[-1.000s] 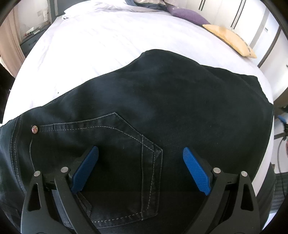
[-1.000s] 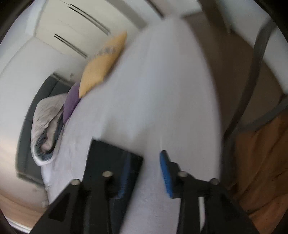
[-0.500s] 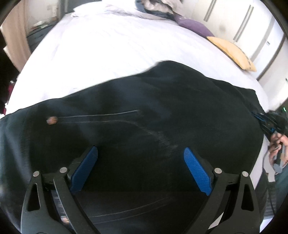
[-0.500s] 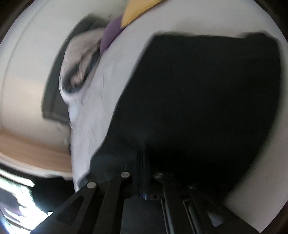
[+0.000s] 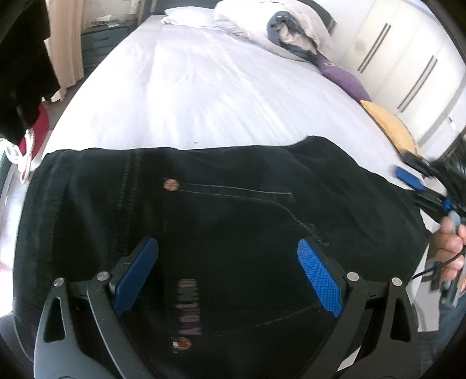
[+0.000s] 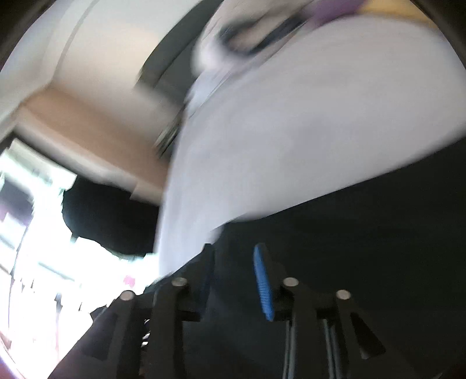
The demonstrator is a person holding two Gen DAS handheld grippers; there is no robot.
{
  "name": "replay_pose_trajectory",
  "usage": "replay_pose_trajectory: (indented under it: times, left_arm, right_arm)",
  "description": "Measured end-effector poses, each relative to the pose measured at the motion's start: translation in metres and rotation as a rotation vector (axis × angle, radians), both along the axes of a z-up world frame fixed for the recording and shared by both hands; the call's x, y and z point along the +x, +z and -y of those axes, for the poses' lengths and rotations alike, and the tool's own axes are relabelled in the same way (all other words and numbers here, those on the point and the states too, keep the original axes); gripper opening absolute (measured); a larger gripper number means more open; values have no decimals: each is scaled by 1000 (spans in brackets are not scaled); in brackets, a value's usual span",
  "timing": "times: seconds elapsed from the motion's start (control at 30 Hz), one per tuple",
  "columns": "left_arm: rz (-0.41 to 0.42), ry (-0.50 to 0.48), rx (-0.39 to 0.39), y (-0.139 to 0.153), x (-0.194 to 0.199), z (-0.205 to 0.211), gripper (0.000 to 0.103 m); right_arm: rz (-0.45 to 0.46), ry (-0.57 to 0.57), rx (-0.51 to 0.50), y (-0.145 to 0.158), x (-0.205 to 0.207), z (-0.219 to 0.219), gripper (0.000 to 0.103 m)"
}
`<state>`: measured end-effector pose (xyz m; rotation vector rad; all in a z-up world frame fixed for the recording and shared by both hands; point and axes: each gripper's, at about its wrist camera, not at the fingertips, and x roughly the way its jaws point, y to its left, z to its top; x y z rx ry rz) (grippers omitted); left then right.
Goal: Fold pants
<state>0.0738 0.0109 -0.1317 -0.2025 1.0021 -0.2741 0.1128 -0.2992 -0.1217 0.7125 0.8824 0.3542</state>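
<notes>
Black pants lie on the bed: heavy, floppy denim, best pinched at the waistband; left hand-held gripper gapes wide above them, right hand-held gripper narrow, empty

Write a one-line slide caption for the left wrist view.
Open left claw hovers over black pants on a white bed.

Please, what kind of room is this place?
Most likely a bedroom: the black pants lie on a wide bed with a white sheet, pillows sit at its far end, and wardrobe doors stand along the right wall.
</notes>
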Motion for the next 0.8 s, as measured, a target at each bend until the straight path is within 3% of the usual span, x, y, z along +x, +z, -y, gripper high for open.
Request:
replay_pose_trajectory:
  times: [0.07,0.13,0.17,0.2,0.27,0.33,0.47,0.53,0.6,0.67,0.7,0.73,0.77,0.8]
  left_arm:
    - [-5,6,24,-4,1,-5,98]
    - [-23,-12,17,-14,2,-10,97]
    - [-19,-21,18,-16,1,-11,97]
    - [-14,-30,27,-16,0,-11,97]
    - [-11,-35,41,-16,-1,-11,97]
    - [-10,-32,44,-18,-1,-12,97]
    - [-9,-34,76,-19,5,2,97]
    - [-10,-25,86,-16,5,3,97]
    - [-10,-10,95,-17,4,11,97]
    - [-14,-6,123,-19,3,14,98]
    - [-16,-7,136,-20,5,16,98]
    - [-19,-10,148,-20,2,17,98]
    - [-21,-12,149,-20,1,17,98]
    - [-23,-14,146,-21,2,17,98]
  right_arm:
    - [-70,170,21,-25,41,-61,37]
    - [-129,188,-16,-50,60,-78,37]
    - [-185,163,-12,-69,73,-73,25]
    - [-215,129,58,-86,79,-58,0]
    - [-219,32,167,-98,69,-16,0]
    - [-188,-89,150,-94,51,25,0]
    - [-155,-449,149,-85,-20,155,3]
    - [-123,-547,152,-67,-53,196,18]
    - [-5,-500,165,-41,-83,198,55]
    - [37,-392,139,-30,-95,182,69]
    - [26,-355,112,-33,-98,182,69]
    - [5,-338,79,-38,-101,186,68]
    - [-14,-352,58,-47,-106,196,54]
    - [-14,-376,95,-56,-111,214,26]
